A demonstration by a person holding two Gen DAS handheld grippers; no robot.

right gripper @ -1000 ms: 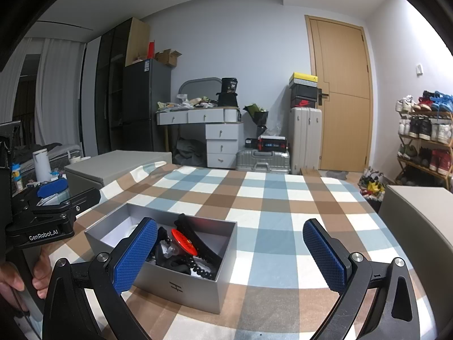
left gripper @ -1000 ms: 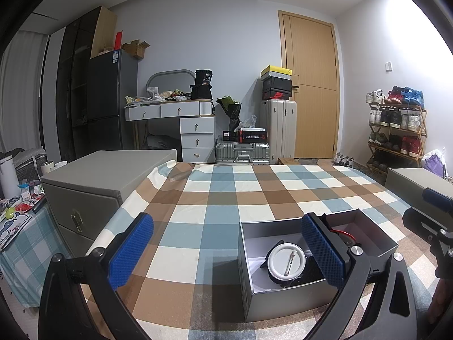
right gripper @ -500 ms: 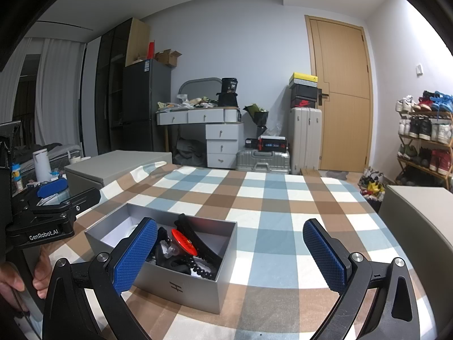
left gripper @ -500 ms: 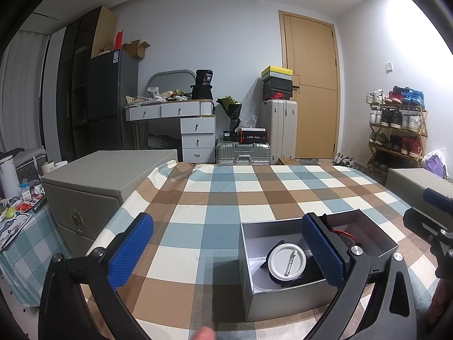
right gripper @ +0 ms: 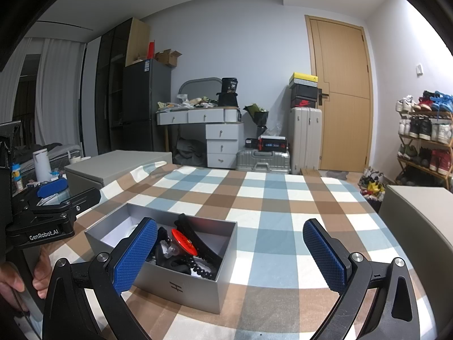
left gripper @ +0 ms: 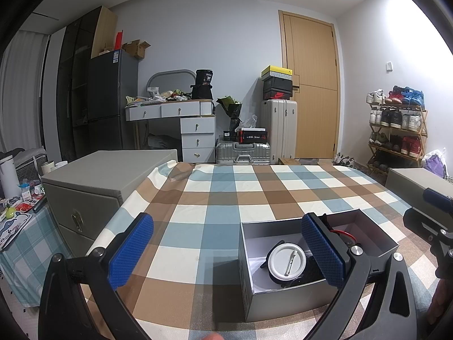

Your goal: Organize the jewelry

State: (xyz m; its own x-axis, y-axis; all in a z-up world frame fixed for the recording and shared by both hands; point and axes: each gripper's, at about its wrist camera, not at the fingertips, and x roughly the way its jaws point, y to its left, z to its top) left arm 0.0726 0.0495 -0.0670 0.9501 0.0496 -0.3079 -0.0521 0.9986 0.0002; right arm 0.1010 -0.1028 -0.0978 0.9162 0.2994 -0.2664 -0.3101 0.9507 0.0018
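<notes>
Grey cardboard box sits open on checked tablecloth of tabletop, w/ round white disc, red tag & black beads inside. Left tongs & right tongs both spread wide, empty, near box.

Both wrist views low over checkered counter, facing door; left view left of grey box, right view right; both share it.
</notes>
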